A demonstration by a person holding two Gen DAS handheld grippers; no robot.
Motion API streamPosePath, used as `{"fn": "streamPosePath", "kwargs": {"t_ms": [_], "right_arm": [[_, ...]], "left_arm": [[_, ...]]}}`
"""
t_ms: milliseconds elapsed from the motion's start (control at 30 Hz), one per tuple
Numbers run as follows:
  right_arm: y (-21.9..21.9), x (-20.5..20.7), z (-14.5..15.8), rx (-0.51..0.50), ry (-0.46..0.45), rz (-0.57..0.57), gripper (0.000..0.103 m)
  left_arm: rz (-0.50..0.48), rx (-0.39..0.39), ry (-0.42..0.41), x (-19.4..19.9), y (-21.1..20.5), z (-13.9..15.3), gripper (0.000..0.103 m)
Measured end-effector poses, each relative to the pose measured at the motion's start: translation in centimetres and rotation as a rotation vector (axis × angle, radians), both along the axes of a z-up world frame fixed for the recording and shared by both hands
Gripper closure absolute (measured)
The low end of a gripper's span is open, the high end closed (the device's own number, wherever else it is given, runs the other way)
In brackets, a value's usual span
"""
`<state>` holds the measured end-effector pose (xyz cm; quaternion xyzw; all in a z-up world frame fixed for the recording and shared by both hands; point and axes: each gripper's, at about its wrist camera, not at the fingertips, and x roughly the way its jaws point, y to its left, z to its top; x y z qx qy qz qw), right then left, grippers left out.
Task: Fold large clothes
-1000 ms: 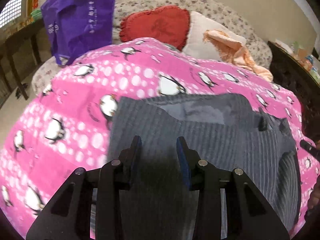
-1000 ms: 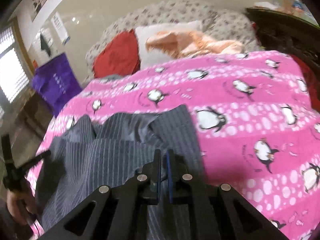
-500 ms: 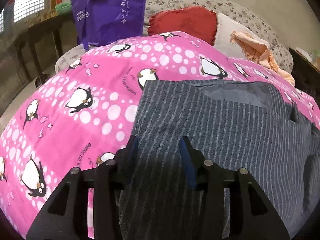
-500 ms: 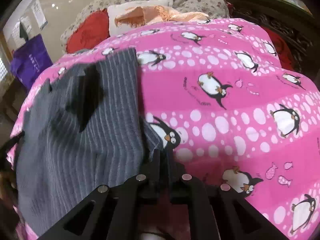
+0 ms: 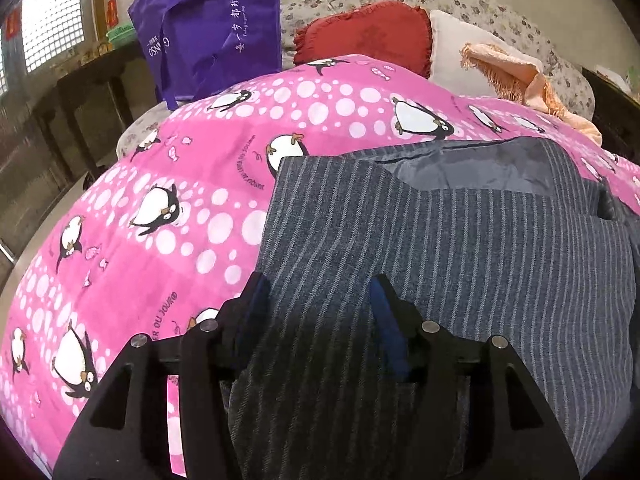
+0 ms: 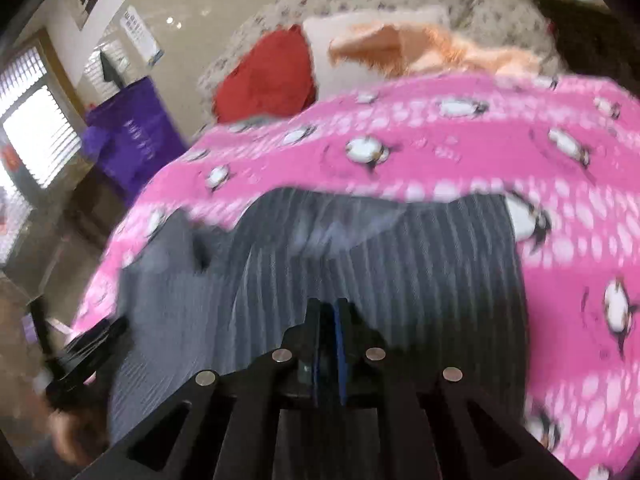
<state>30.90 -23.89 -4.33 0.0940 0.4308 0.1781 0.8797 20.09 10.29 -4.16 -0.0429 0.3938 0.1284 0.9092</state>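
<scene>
Left wrist view: left gripper point(image 5: 316, 300) is hovering over the near edge of the grey pinstriped garment point(image 5: 460, 248), fingers spread wide and holding nothing, probably lining up a grip for the next fold. Garment is lying across the pink penguin blanket point(image 5: 192, 184) on the bed, lining showing at its far edge, red cushion point(image 5: 364, 36) and purple bag point(image 5: 208, 28) well beyond. Right wrist view is blurring, but right gripper point(image 6: 326, 312) is showing fingers pressed together over the garment's near hem; whether cloth is pinched between them I cannot tell.
</scene>
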Motion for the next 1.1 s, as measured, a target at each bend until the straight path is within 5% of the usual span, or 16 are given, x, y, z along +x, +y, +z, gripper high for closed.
{"fn": "streamPosePath", "kwargs": {"t_ms": [233,433,533,633,733,900,1100], "right_arm": [[0.0,-0.3,-2.5,0.000,-0.071,-0.010,0.098],[1.6,-6.4,2.7,-0.154,-0.131,-0.002,0.097],[2.6,-10.9,4.4,-0.122,-0.137,0.077,0.093],[3.1,-15.3,4.3,-0.111,-0.114,0.120,0.093],[2.7,-19.1,2.5,-0.163,-0.110,0.100,0.093],[2.7,-21.1,-3.3,-0.279,-0.122,0.057,0.077],[1.4,-21.6,-3.8,-0.214,-0.158,0.046,0.075]], "left_arm": [[0.001,0.018,0.010,0.3,-0.2,-0.1,0.047],[-0.006,-0.003,0.012,0.3,-0.1,-0.1,0.045],[-0.066,-0.068,0.060,-0.2,0.5,0.7,0.044],[-0.114,-0.123,0.000,-5.3,1.9,4.0,0.044],[-0.095,-0.029,-0.012,-10.2,2.2,5.2,0.044],[-0.010,0.029,0.147,-13.8,3.2,-0.8,0.044],[0.018,-0.129,0.008,-16.6,5.5,-1.9,0.043]]}}
